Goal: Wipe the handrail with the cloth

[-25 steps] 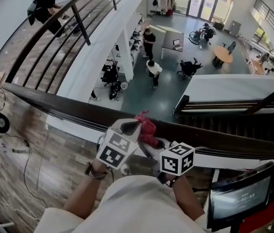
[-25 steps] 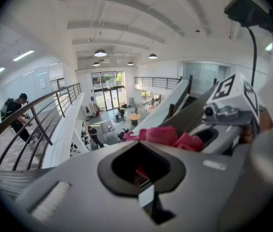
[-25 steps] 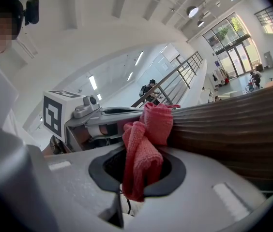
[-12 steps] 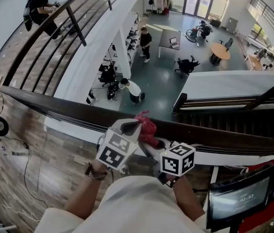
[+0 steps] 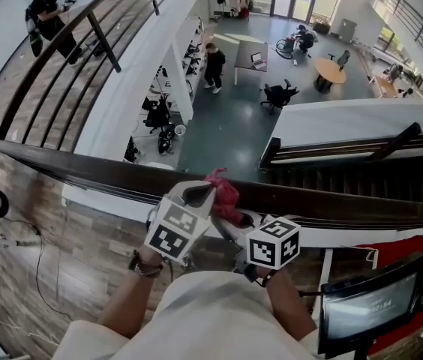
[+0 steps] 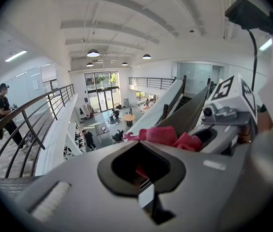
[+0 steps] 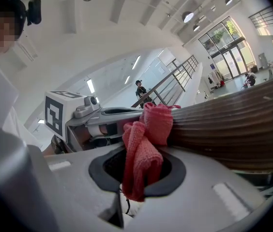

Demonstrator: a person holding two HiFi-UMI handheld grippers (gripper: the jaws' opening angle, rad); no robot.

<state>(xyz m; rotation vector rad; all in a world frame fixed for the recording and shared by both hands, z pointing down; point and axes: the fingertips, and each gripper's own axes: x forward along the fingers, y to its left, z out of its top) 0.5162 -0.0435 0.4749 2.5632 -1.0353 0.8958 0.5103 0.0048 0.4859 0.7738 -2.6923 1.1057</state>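
Observation:
A dark wooden handrail (image 5: 84,167) crosses the head view from left to right. A red cloth (image 5: 225,193) lies bunched on its top, just ahead of me. My left gripper (image 5: 199,195) reaches the cloth from the left, jaws shut, with red cloth (image 6: 163,135) showing at its tip and through its jaw opening. My right gripper (image 5: 230,220) comes in from the right and below. In the right gripper view the cloth (image 7: 144,151) hangs pinched through its shut jaws and presses against the handrail (image 7: 233,129).
Beyond the rail is an open drop to a lower floor with desks and people (image 5: 213,62). A monitor (image 5: 365,306) stands at my lower right. Cables lie on the wooden floor (image 5: 16,238) at my left. A person (image 5: 46,17) stands at a curved railing, far left.
Both grippers and the cloth stay at the same spot on the rail. My head view has shifted slightly, and the people on the lower floor have walked on.

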